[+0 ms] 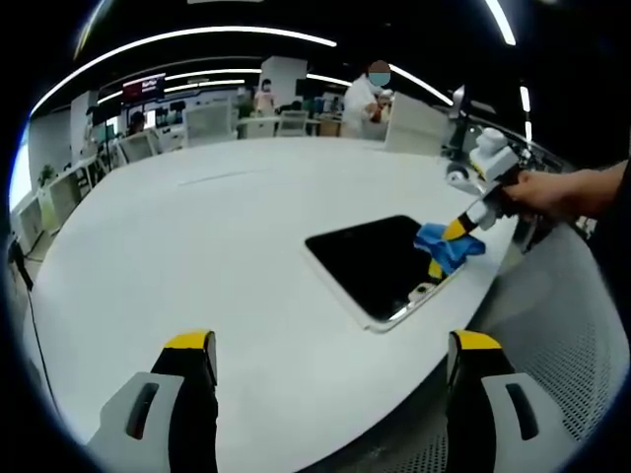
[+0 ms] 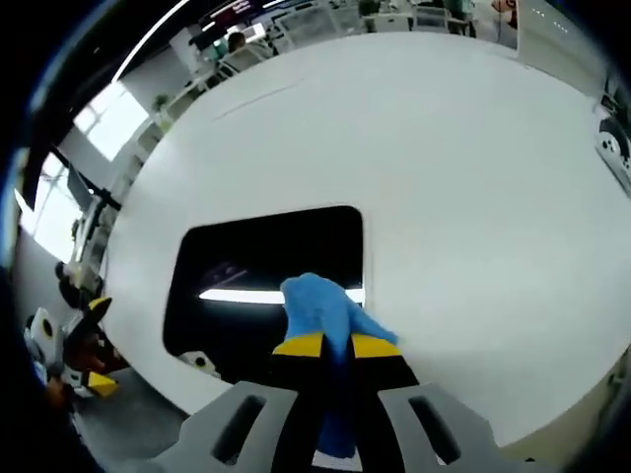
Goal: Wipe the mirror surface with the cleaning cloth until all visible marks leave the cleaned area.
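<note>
A dark rectangular mirror [image 1: 375,261] in a white frame lies flat on the white table [image 1: 197,227] near its edge. In the left gripper view the right gripper [image 1: 455,243] comes in from the right, held by a hand, shut on a blue cleaning cloth [image 1: 446,246] that rests on the mirror's right end. The right gripper view has the mirror [image 2: 256,266] reflecting a ceiling light, with the blue cloth [image 2: 320,310] pressed on its near edge and my right gripper [image 2: 335,347] shut on it. My left gripper [image 1: 330,345] hangs open above the table, short of the mirror, holding nothing.
The table edge [image 1: 473,315] runs just past the mirror, with perforated grey flooring beyond it. A person [image 1: 367,99] in white stands at desks behind the table. The left gripper [image 2: 84,345] is at the lower left in the right gripper view.
</note>
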The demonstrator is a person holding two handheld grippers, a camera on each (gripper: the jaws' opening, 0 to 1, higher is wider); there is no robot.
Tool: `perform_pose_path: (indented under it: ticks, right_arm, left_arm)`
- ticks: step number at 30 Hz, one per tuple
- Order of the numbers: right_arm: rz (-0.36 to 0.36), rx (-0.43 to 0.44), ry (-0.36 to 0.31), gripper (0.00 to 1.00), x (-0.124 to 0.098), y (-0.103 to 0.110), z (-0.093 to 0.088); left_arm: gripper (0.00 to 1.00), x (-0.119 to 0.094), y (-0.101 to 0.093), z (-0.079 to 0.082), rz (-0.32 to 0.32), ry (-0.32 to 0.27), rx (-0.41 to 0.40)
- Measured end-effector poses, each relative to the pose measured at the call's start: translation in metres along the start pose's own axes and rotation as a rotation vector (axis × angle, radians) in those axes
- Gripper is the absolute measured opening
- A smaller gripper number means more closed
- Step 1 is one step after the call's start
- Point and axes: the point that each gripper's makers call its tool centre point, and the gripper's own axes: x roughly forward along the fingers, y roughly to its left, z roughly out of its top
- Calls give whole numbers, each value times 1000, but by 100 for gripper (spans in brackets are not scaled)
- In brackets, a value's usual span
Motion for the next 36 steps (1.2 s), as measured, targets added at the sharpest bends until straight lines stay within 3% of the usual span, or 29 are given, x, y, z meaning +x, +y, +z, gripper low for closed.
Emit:
perform_pose_path:
  ticks: [36]
  right_arm:
    - [-48,-43,-23,4,32,-12,73]
  left_arm:
    - [97,1,0,-2,-4,11,0]
